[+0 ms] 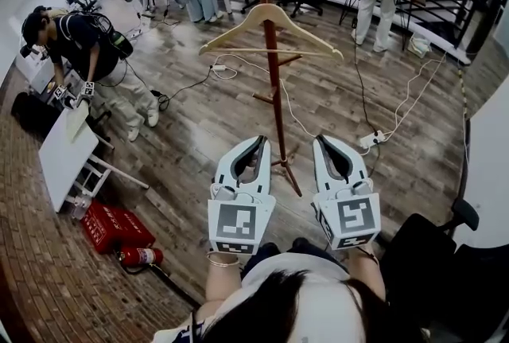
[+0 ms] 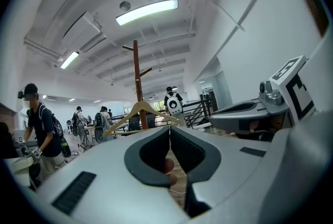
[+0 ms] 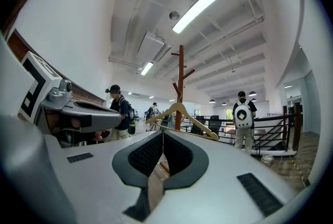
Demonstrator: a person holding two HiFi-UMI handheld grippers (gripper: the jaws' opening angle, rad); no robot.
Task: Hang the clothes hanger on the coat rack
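The wooden clothes hanger (image 1: 256, 15) hangs on the brown wooden coat rack (image 1: 274, 95), high on its pole, with no gripper touching it. My left gripper (image 1: 259, 139) and right gripper (image 1: 320, 138) are side by side close to my body, well short of the rack's base. Both point level at the rack. In the left gripper view the hanger (image 2: 140, 108) and rack (image 2: 137, 72) stand beyond the left gripper (image 2: 170, 128), whose jaws are shut with nothing between them. In the right gripper view the hanger (image 3: 179, 108) shows past the shut, empty right gripper (image 3: 163, 132).
White cables and a power strip (image 1: 371, 140) lie on the wood floor by the rack's feet. At the left stand a white table (image 1: 64, 154) with a person beside it, and red fire extinguishers (image 1: 119, 230). A black office chair (image 1: 445, 254) is at my right. Other people and a railing are farther back.
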